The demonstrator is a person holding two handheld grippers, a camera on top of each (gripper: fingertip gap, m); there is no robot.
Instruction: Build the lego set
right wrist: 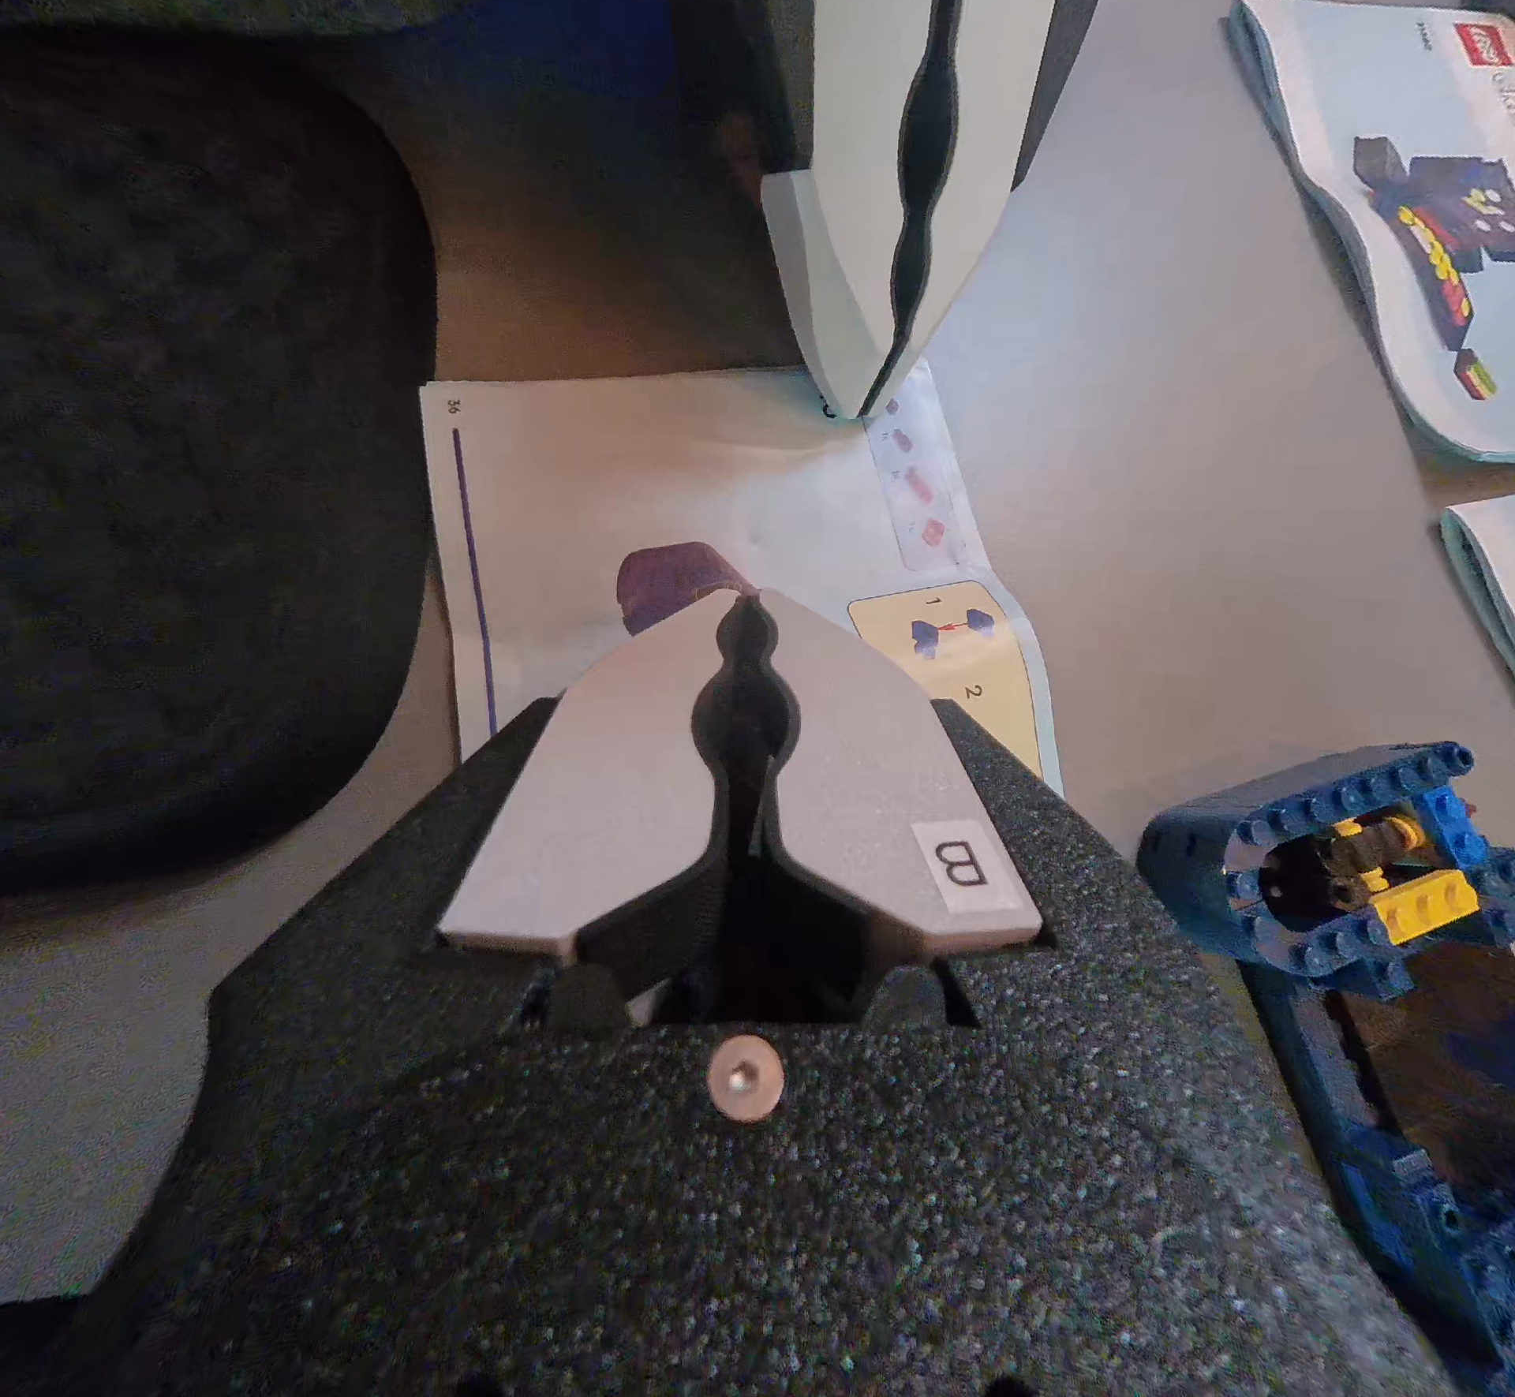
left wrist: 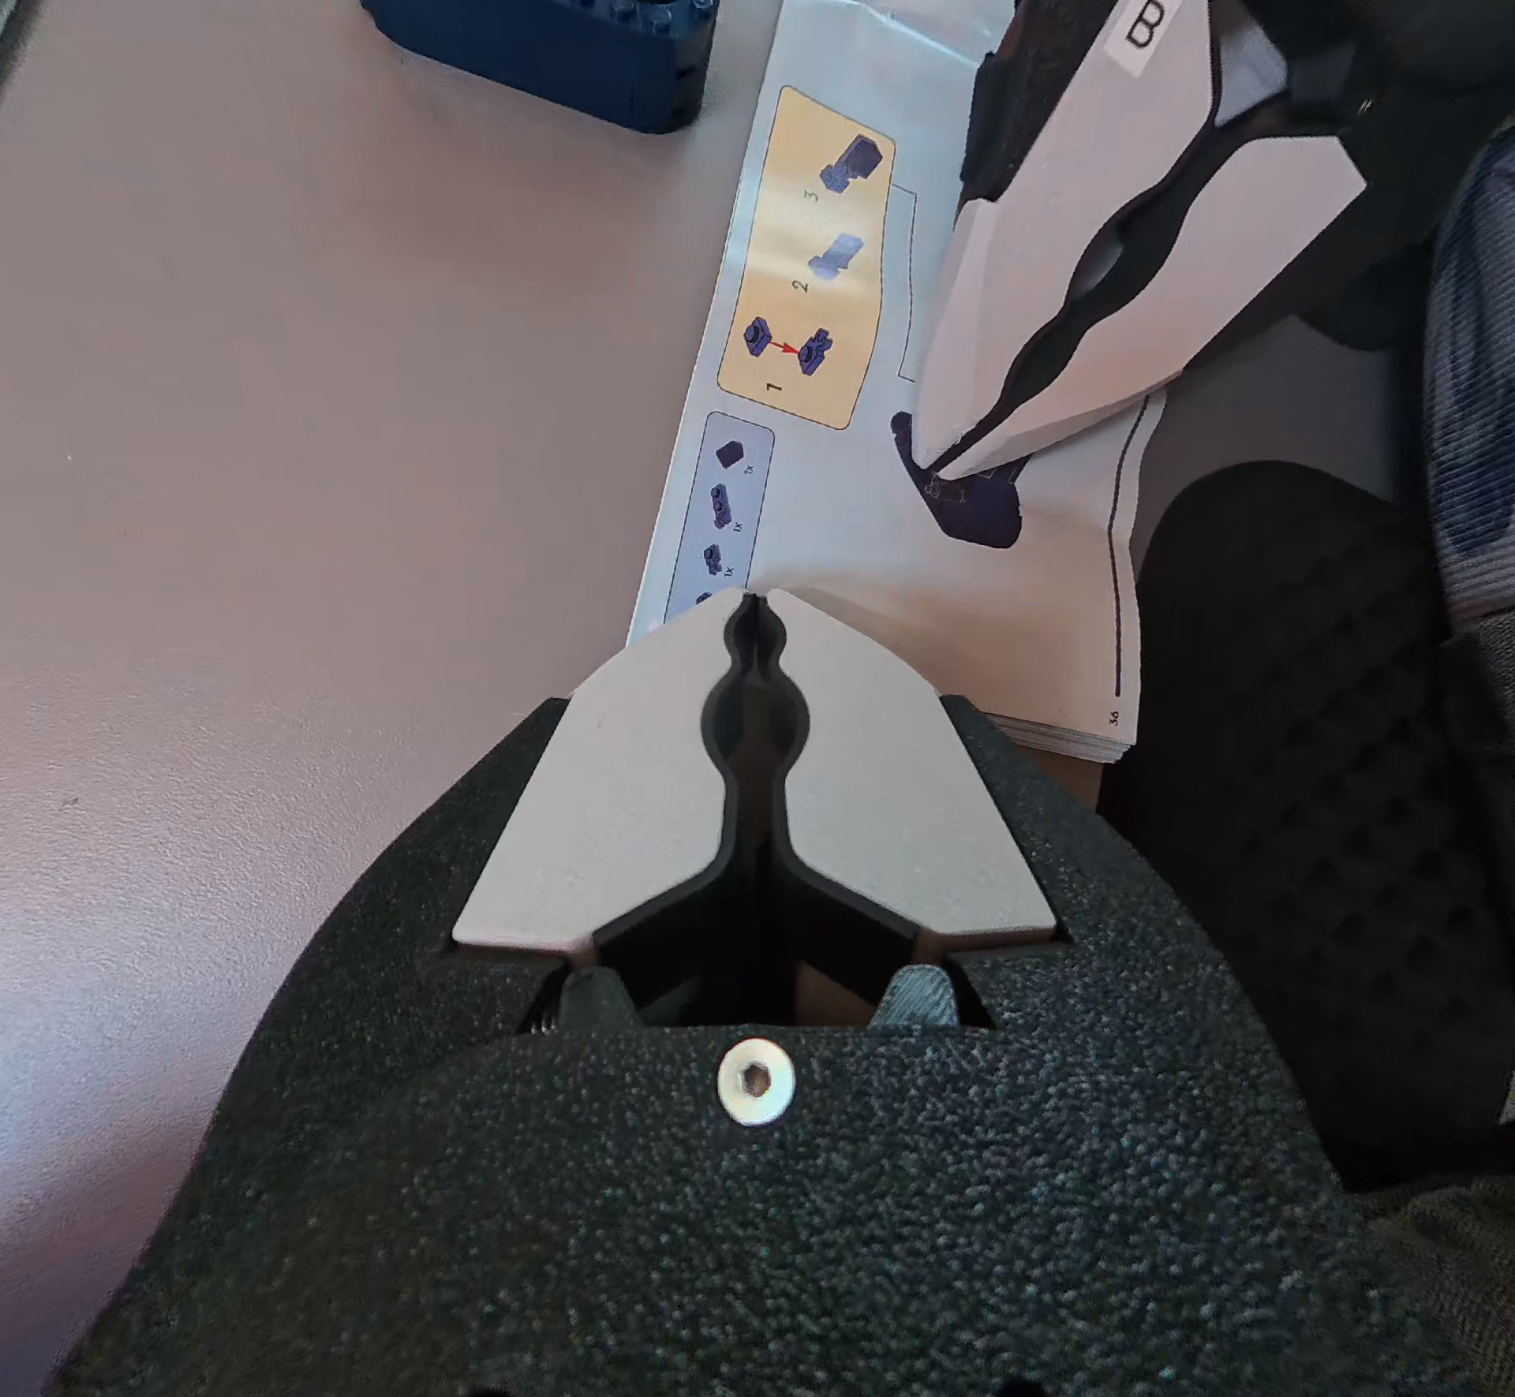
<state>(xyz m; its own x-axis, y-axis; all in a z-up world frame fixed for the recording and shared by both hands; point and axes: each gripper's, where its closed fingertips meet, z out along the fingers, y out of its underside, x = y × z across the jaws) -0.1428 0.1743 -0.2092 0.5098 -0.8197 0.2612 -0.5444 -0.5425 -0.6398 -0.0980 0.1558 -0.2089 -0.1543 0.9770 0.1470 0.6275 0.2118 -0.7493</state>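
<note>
An open instruction booklet (left wrist: 828, 87) lies on the pale table (left wrist: 287, 456). My left gripper (left wrist: 756, 599) is shut at the page's near corner, beside the printed parts box, and the sheet bulges up into its tips. It also shows in the right wrist view (right wrist: 865, 407), tips down on that corner. My right gripper (right wrist: 748, 599) is shut with nothing between its pads. Its tips press on the dark purple picture in the middle of the page (right wrist: 656, 472). In the left wrist view this gripper (left wrist: 934, 466) comes down from the upper right.
A dark blue brick model (left wrist: 533, 14) with yellow and blue parts inside stands beyond the booklet; in the right wrist view it (right wrist: 1328, 866) is at the right. Two more booklets (right wrist: 1394, 210) (right wrist: 1484, 563) lie farther right. A black textured pad (right wrist: 164, 456) borders the booklet. Some 6 cm of space lies between my two pairs of fingers.
</note>
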